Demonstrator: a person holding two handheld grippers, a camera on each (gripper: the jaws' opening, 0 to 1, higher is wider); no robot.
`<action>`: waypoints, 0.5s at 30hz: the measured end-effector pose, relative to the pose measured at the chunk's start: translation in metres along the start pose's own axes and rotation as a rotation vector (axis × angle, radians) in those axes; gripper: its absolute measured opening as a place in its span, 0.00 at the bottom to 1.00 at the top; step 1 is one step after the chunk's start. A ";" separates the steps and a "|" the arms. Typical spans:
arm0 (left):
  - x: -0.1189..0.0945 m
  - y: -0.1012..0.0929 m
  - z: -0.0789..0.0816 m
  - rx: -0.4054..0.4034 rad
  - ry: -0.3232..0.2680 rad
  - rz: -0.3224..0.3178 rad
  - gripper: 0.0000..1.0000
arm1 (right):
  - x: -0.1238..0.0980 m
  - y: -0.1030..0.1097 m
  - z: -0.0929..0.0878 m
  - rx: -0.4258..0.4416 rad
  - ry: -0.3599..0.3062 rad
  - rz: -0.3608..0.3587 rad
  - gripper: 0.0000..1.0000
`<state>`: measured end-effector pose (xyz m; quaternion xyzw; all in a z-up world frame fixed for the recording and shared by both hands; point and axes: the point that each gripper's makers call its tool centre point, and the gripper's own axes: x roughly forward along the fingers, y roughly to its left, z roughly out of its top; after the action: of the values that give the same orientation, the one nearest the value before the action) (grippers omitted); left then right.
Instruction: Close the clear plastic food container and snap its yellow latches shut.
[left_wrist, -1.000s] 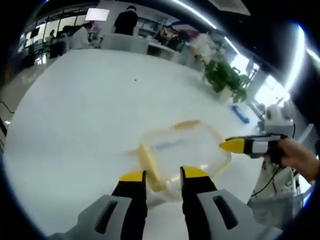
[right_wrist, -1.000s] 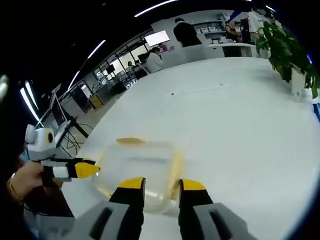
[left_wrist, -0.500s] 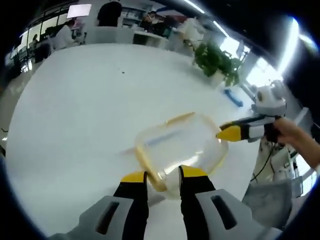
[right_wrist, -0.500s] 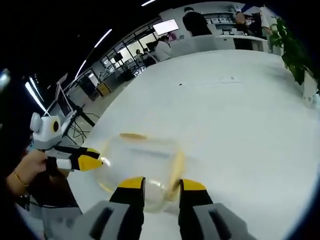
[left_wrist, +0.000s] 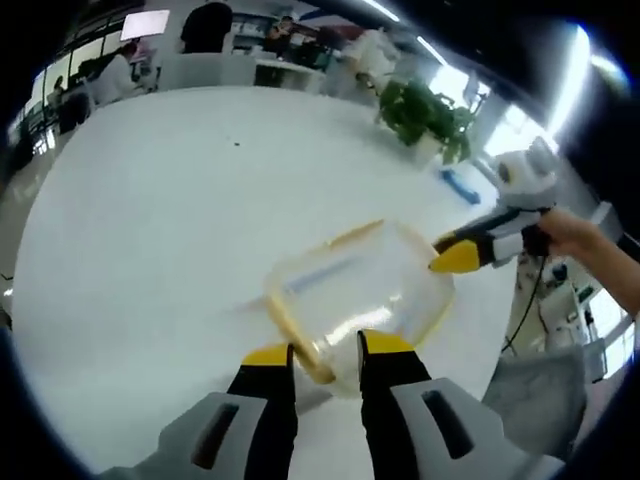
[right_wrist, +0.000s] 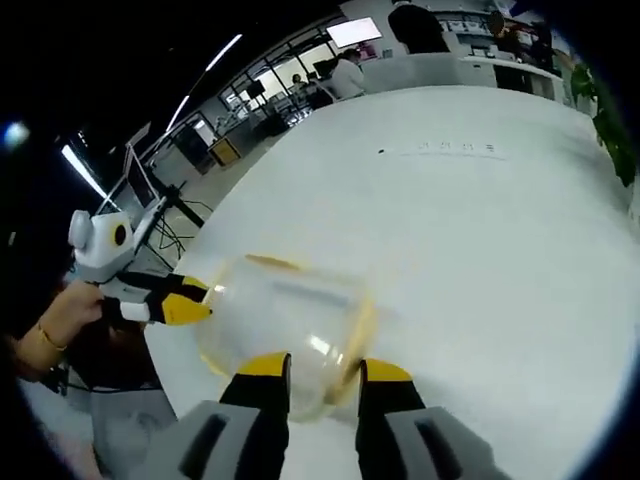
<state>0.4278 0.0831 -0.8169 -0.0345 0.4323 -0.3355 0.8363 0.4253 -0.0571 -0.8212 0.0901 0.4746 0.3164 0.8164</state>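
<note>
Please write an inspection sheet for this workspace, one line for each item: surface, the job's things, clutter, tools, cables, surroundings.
Surface: white table, mostly bare.
Job's things: clear plastic food container with yellow latches near the table edge; lid appears on, latch state unclear.
Clutter: potted plant and a blue object at the far side.
Tools: left tool and right tool sit at opposite sides of the container, jaws apart.
Cables: dark cable hanging beyond the table edge.
Surroundings: open office with people at desks, a screen and ceiling lights.
</note>
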 end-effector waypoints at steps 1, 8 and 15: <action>0.000 0.000 0.000 0.006 0.003 -0.001 0.20 | 0.000 0.000 -0.001 -0.012 0.021 0.009 0.22; 0.001 0.000 0.000 0.040 0.037 -0.017 0.20 | -0.001 0.001 -0.002 -0.074 0.124 0.046 0.21; 0.002 0.002 0.004 0.040 0.014 -0.015 0.20 | 0.000 -0.001 -0.010 -0.101 0.164 0.054 0.20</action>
<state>0.4326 0.0823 -0.8161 -0.0185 0.4308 -0.3506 0.8313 0.4171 -0.0598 -0.8273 0.0354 0.5209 0.3678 0.7695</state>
